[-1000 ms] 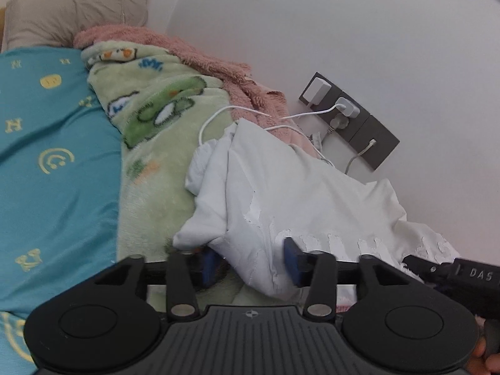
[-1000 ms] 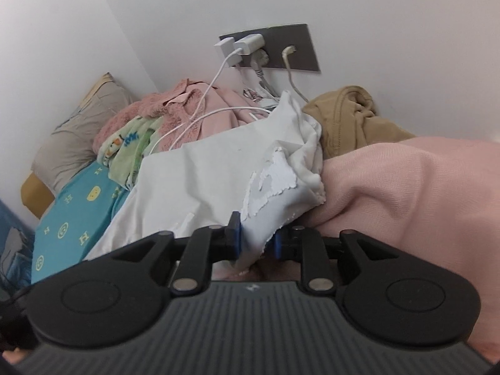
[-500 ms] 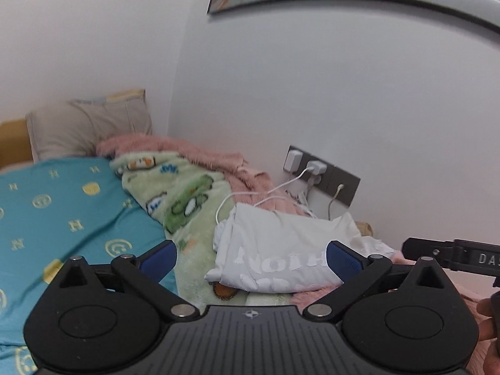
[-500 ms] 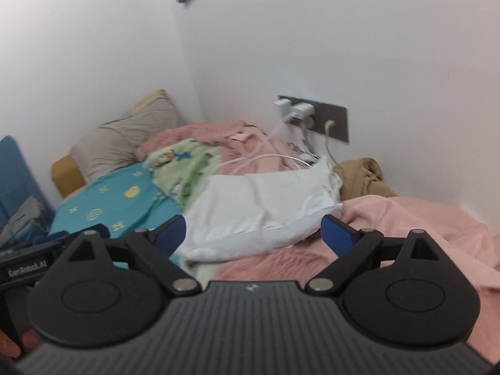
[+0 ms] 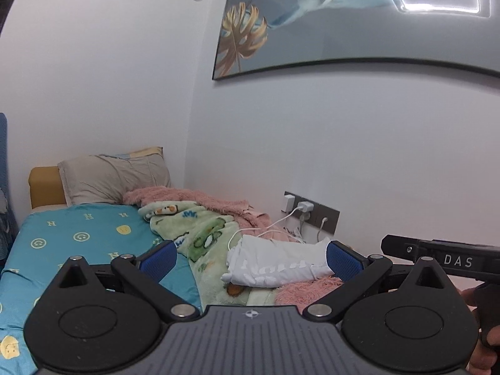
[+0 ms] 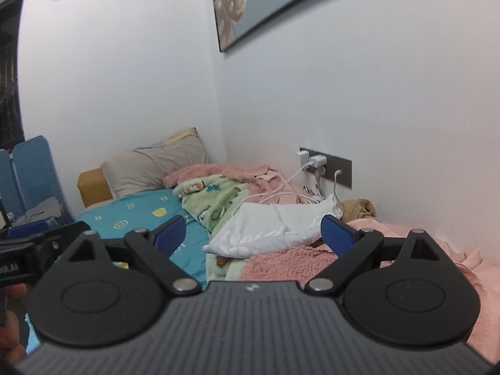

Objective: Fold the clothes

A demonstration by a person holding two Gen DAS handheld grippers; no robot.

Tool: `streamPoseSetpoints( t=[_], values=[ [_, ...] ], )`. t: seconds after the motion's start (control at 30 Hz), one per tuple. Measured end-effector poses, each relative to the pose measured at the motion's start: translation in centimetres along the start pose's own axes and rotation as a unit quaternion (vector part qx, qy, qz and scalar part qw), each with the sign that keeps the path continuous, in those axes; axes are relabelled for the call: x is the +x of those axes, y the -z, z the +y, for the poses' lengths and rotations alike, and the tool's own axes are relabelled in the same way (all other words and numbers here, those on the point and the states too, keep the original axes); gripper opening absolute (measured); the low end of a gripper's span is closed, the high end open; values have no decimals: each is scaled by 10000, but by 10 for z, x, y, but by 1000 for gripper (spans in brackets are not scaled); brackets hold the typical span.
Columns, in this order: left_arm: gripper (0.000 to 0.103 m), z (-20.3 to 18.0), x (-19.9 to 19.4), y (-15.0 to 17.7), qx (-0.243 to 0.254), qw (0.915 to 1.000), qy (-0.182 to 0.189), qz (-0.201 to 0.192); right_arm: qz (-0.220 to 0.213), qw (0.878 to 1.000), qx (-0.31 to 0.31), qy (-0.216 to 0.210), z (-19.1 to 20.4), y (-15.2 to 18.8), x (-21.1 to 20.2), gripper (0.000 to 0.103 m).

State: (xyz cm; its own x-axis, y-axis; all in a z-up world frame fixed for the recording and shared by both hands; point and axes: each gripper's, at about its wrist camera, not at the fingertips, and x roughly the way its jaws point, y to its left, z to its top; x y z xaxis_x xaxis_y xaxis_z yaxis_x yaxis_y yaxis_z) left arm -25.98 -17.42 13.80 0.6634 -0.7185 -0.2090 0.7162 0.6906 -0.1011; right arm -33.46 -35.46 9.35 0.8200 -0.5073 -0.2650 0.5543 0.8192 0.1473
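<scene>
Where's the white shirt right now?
The white shirt lies folded on the bed, free of both open tongs, resting on the green cartoon blanket and the pink fleece, just below the wall sockets with their white charger cables.

A bed (image 5: 78,250) is covered by a teal sheet printed with yellow smiley faces and letters. At its head end a grey pillow (image 5: 115,178) is propped against the wall. Along the wall-side edge a green cartoon blanket (image 5: 200,234) and a fluffy pink blanket (image 6: 281,262) are spread. A folded white garment (image 5: 275,265) is laid on these blankets, near the wall edge, with a tan cloth (image 6: 359,209) bunched just beyond it.
</scene>
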Motion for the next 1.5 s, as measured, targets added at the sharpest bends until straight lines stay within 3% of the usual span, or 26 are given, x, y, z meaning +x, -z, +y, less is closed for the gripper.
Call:
streamPoseSetpoints(
  t=[0.23, 0.37, 0.87, 1.5],
  values=[
    [103, -9, -22, 21, 350, 9993, -131, -80, -152, 9997, -208, -6, 12, 8, -21, 95],
    [103, -3, -25, 28, 204, 9998, -47, -39, -115, 9996, -270, -23, 16, 15, -19, 95],
    [103, 16, -34, 26, -3, 9995, -207, -246, -136, 9989, -451, 73, 26, 30, -13, 95],
    [103, 17, -42, 20, 125, 9985, -412, -327, -150, 9990, -422, 40, 26, 34, -20, 95]
  ],
)
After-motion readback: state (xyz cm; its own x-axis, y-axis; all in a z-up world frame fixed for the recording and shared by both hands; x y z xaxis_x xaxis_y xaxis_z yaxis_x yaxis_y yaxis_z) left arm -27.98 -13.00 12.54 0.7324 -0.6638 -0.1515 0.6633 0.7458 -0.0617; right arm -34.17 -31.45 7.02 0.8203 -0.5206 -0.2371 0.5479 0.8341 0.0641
